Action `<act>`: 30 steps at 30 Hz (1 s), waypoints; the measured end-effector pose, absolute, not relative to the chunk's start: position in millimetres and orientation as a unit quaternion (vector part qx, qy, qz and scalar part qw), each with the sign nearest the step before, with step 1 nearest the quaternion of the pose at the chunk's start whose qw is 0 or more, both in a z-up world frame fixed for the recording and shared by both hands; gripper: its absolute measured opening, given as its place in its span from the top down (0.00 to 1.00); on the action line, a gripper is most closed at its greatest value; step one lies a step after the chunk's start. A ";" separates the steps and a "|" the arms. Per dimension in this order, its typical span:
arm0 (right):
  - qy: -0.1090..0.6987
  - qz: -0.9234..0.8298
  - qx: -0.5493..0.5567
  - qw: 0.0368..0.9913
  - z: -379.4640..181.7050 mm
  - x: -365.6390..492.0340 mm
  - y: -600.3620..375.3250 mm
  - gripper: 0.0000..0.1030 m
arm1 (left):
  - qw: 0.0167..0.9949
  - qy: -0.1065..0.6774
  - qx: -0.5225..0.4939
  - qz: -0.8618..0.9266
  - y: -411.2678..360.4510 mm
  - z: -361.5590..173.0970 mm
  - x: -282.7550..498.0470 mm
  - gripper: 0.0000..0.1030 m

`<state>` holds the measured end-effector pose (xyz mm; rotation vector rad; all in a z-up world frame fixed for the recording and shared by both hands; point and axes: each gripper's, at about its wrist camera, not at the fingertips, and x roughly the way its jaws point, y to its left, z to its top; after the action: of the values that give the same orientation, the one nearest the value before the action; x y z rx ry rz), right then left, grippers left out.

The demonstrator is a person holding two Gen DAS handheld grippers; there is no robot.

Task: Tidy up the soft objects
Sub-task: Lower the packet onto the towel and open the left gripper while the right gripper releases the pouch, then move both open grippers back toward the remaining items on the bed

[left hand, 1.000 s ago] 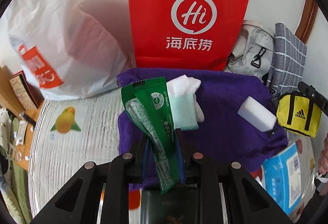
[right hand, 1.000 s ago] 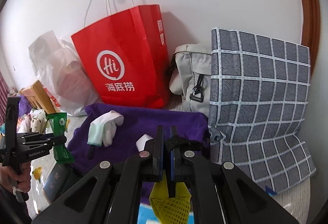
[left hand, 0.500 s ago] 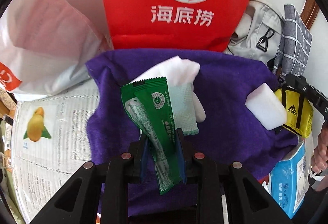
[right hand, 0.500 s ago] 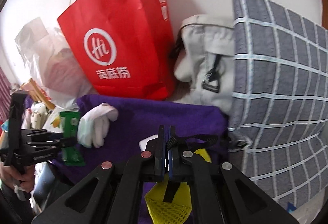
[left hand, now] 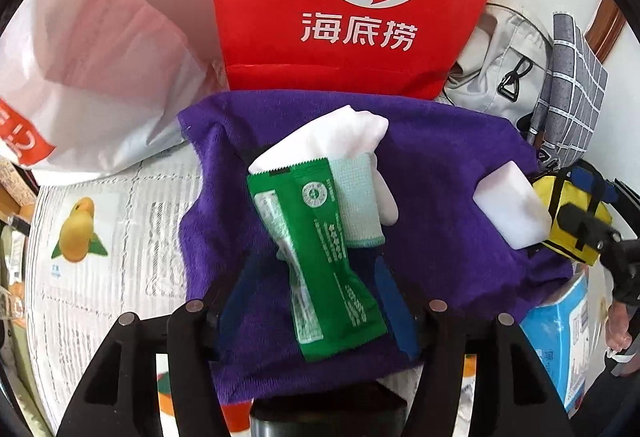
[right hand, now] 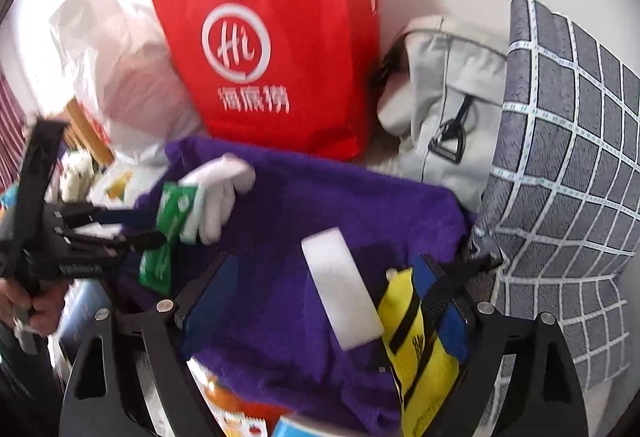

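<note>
On the left, the left claw [left hand: 320,301] stands spread wide, its blue-padded jaws well apart on either side of the green packet [left hand: 320,257], gripping nothing. The packet lies on the purple towel [left hand: 440,165] between those jaws, its long axis running away from the claw and leaning slightly left at the far end. Its far edge overlaps the white glove [left hand: 352,145], which lies just beyond, with its pale green cuff toward the claw. From the right wrist view the same packet [right hand: 168,233] sits at the left claw's tips, though whether it touches a pad cannot be told.

Further right on the towel, the white sponge block [right hand: 344,289] lies with its long axis pointing away from the right claw [right hand: 328,305], slightly right of centre between the jaws. This claw too is wide open. The yellow bag [right hand: 416,349] rests against its right jaw, beside the block; whether a strap is caught on the jaw is unclear.

In my judgement, the block is the right claw's nearest target, the glove the left's.
</note>
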<state>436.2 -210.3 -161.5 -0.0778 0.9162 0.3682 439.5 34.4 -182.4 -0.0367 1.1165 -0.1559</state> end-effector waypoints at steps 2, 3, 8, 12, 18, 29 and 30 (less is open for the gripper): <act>0.447 0.172 -0.053 0.876 -159.5 430.3 -210.5 0.14 | 0.846 0.528 -0.020 -0.073 36.4 -179.0 433.0 0.42; 0.448 0.168 -0.063 0.876 -157.1 424.2 -211.5 0.14 | 0.846 0.528 -0.021 -0.073 36.9 -177.7 430.3 0.42; 0.456 0.151 -0.090 0.872 -149.6 401.2 -222.7 0.14 | 0.845 0.529 -0.034 -0.072 40.9 -171.5 417.2 0.42; 0.460 0.139 -0.096 0.872 -144.0 387.4 -229.9 0.14 | 0.846 0.527 -0.036 -0.076 39.8 -165.2 406.7 0.42; 0.462 0.157 -0.081 0.869 -140.6 369.8 -234.4 0.19 | 0.848 0.523 -0.036 -0.077 39.3 -157.1 393.5 0.42; 0.445 0.138 -0.019 0.884 -142.9 344.3 -255.2 0.44 | 0.850 0.519 -0.041 -0.074 43.1 -150.2 363.5 0.42; 0.440 0.133 -0.013 0.888 -140.8 338.1 -258.5 0.44 | 0.852 0.518 -0.040 -0.072 43.1 -149.5 359.2 0.42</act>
<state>338.1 -258.5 -140.8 -0.0276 0.9150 0.2769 359.2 43.1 -149.5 -0.0838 1.0902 -0.1517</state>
